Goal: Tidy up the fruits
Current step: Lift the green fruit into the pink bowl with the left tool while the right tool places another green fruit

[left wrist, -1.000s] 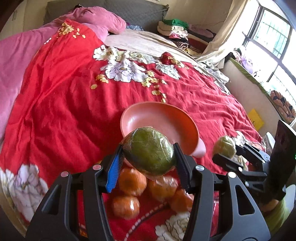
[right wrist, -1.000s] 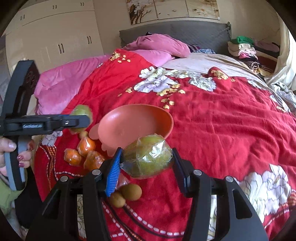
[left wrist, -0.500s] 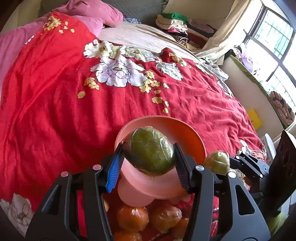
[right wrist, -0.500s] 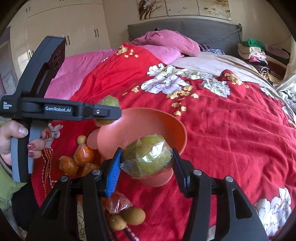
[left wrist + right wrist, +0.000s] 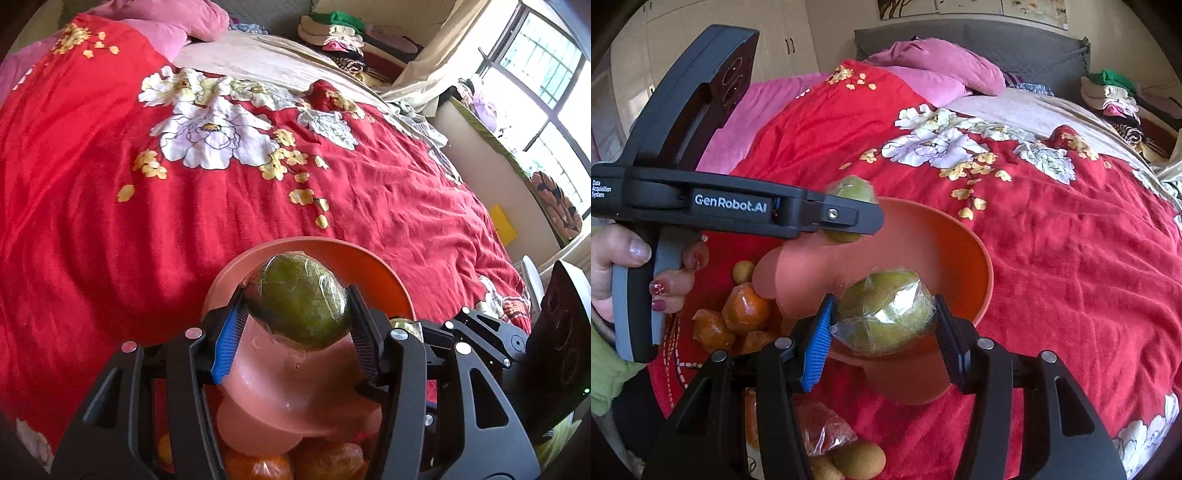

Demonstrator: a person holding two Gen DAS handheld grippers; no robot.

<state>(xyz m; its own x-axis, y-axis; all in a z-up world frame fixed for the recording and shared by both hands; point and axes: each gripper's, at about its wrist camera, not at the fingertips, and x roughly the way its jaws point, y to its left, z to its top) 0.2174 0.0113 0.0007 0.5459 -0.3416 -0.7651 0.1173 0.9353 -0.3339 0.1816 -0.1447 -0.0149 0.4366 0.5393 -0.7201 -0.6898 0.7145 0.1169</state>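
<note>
Crosswise in left tongs [image 5: 295,321], wrapped mango [image 5: 299,301].

Two grippers show, the left gripper [image 5: 297,328] and the right gripper [image 5: 882,325], each clamped on one plastic-wrapped green fruit: one green fruit [image 5: 299,301] in the left, a second green fruit [image 5: 882,314] in the right. One orange bowl [image 5: 964,258] sits on the bedspread. Wrapped oranges [image 5: 746,306] lie beside it; at least three can be counted, and more may be hidden. Three small brown fruits [image 5: 858,459] are visible, two near the bottom edge and one by the oranges.
</note>
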